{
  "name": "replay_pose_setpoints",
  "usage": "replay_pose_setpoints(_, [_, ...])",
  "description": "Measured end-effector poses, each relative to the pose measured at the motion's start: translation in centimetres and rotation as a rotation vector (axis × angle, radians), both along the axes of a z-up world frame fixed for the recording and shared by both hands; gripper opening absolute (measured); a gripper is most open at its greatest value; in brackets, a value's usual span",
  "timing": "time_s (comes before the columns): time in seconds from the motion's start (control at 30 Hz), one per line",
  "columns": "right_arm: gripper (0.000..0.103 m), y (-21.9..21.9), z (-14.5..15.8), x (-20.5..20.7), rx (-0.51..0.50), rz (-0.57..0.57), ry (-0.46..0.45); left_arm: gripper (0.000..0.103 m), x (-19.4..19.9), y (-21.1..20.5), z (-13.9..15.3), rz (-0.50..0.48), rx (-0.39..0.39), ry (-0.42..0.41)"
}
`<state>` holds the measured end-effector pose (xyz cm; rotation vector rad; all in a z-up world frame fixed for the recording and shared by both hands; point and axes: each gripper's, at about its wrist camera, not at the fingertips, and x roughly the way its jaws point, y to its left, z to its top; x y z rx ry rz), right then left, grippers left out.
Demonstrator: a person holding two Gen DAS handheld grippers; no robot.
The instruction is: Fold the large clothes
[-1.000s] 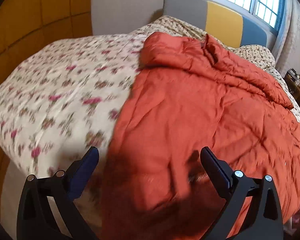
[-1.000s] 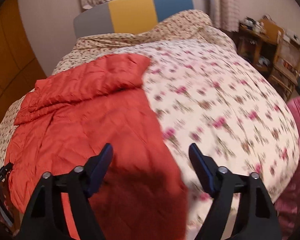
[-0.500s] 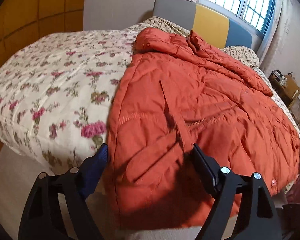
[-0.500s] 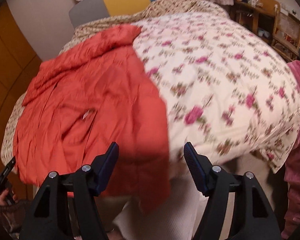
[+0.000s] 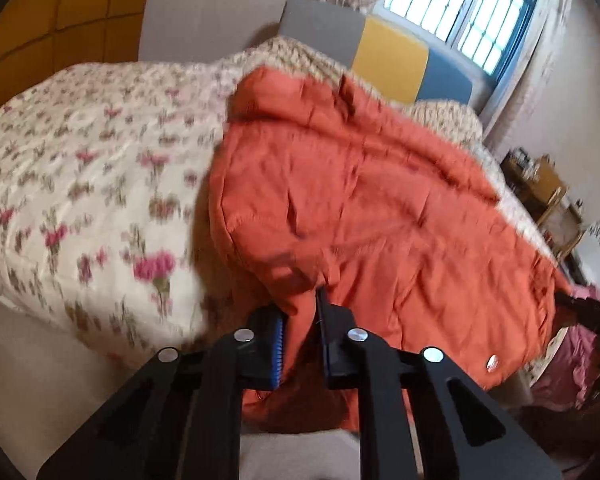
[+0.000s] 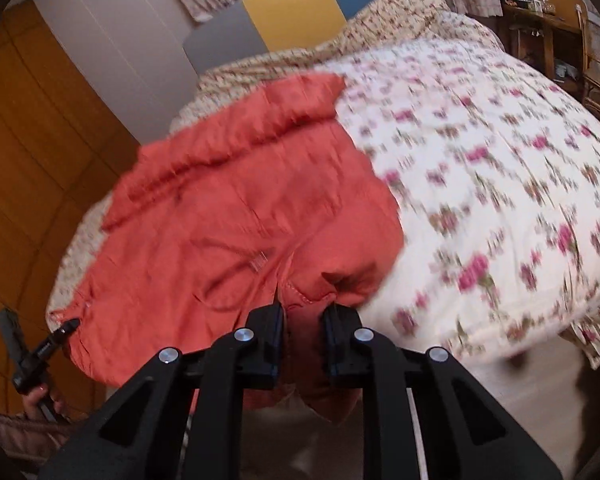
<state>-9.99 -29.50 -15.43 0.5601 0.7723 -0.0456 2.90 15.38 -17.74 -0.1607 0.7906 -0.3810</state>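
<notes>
An orange padded coat (image 5: pixel 360 208) is lying spread across the floral quilt (image 5: pixel 80 184) on the bed, its hem hanging over the bed's near edge. The left hand-held gripper (image 5: pixel 300 332) is pinching the hem at one corner, its jaws having just been closing onto the fabric. The right hand-held gripper (image 6: pixel 303 320) is likewise clamping the hem's other corner, jaws just drawn together on cloth.

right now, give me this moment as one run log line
step: grab hem | left claw: just closed, shut on orange jacket | right claw: just closed, shut on orange jacket | jacket: spread on floral bedspread, hem overhanging
</notes>
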Motion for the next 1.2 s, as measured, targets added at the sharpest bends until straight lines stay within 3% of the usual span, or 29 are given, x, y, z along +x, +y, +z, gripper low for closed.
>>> replay_pose_setpoints(0.13, [0.015,-0.9,2.6,2.8,0.010,-0.001,-0.073,0.011,1.0,-0.5,2.9,-0.001,-0.051,-0.083])
replay_pose_setpoints(0.3, [0.015,-1.9,5.3,7.5,-0.035,0.001,-0.135,0.011,4.5,-0.8,5.7,0.013,-0.130,-0.117])
replay_pose_setpoints(0.53, [0.015,-4.3,6.7,14.8,-0.012,-0.031,-0.170,0.011,11.1,-2.1,7.7,0.022,-0.137,-0.135])
replay_pose_setpoints(0.87, [0.016,-7.6,3.3,24.6,0.041,-0.120,-0.084,0.011,22.2,-4.2,6.3,0.075,-0.128,-0.035])
replay_pose_setpoints(1.03, [0.027,-8.5,0.6,27.5,0.068,-0.142,-0.036,0.011,25.9,-4.9,4.7,0.095,-0.102,0.009])
replay_pose_setpoints(1.13, [0.033,-9.2,-0.2,27.7,0.103,-0.153,-0.060,0.020,26.8,-4.9,4.4,0.091,-0.104,0.024])
replay_pose_setpoints(1.2, [0.044,-9.6,-0.5,27.8,0.143,-0.154,-0.087,0.027,27.0,-4.5,4.4,0.078,-0.119,0.023])
